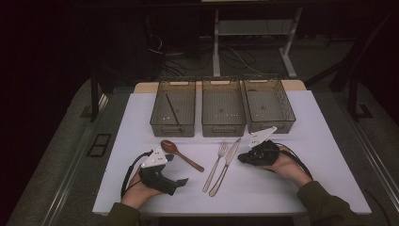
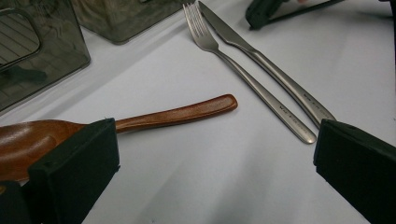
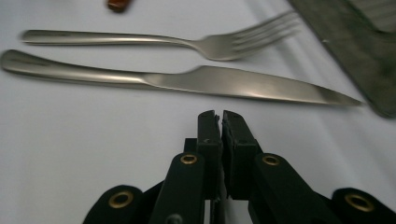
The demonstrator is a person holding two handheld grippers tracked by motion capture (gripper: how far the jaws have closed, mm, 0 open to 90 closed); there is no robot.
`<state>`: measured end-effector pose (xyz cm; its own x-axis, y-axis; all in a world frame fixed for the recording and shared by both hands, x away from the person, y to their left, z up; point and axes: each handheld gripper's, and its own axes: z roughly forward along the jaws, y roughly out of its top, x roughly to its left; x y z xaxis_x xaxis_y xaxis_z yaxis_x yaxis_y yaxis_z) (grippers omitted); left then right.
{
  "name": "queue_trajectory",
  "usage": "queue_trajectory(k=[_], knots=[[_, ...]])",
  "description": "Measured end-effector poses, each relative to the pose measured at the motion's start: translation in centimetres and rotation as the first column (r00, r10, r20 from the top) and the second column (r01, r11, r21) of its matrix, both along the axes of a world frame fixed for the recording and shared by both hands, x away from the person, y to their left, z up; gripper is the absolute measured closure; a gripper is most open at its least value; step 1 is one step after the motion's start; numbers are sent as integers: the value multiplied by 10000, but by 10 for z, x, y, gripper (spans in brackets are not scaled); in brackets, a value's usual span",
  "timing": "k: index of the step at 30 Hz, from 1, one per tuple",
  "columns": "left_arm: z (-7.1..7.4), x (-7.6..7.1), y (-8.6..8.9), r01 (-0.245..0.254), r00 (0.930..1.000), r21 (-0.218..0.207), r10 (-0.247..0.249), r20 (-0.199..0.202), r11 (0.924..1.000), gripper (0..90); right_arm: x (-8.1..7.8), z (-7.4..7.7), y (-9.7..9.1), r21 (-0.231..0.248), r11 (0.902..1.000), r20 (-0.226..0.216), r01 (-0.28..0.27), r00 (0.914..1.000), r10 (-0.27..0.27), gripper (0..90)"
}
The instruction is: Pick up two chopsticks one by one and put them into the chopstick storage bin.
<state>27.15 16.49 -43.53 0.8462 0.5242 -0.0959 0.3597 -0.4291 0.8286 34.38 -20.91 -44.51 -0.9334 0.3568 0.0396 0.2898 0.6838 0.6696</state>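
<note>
Knife (image 3: 187,81) just ahead of closed jaws — untouched, fork (image 3: 187,44) beyond

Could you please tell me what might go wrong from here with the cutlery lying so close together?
1. The right tool is shut, with the steel table knife just ahead of it; going in shut would probably push the knife instead of gripping it.
2. The steel fork lies right beside the knife, so a grab could catch both.
3. The left tool stands open beside the brown wooden spoon; a careless move might nudge it.
</note>
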Motion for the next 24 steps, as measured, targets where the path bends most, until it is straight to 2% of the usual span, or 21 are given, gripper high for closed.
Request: queue_trajectory(k=[3,5,7,10,15,24], knots=[[0,0,0,-14,10000,-15,14,-14,10000,0,7,-2,-6,86,9980,-133,621,9980,-620,853],[0,0,0,2,10000,-4,-2,-6,10000,0,9,-3,-8,215,9961,-254,855,9961,-850,848],[0,0,0,0,10000,7,0,-5,10000,0,9,-2,-11,334,9944,-315,1000,9946,-989,780],[0,0,0,-7,10000,-8,7,-10,10000,0,6,2,-18,541,9921,-375,1131,9931,-1111,729],[-1,0,1,11,10000,-34,-12,-88,10000,0,-5,10,-40,697,9875,-428,1416,9894,-1388,696],[-2,0,1,-2,9998,-69,1,-180,10000,0,-31,18,-78,547,9808,-593,1871,9812,-1839,709]])
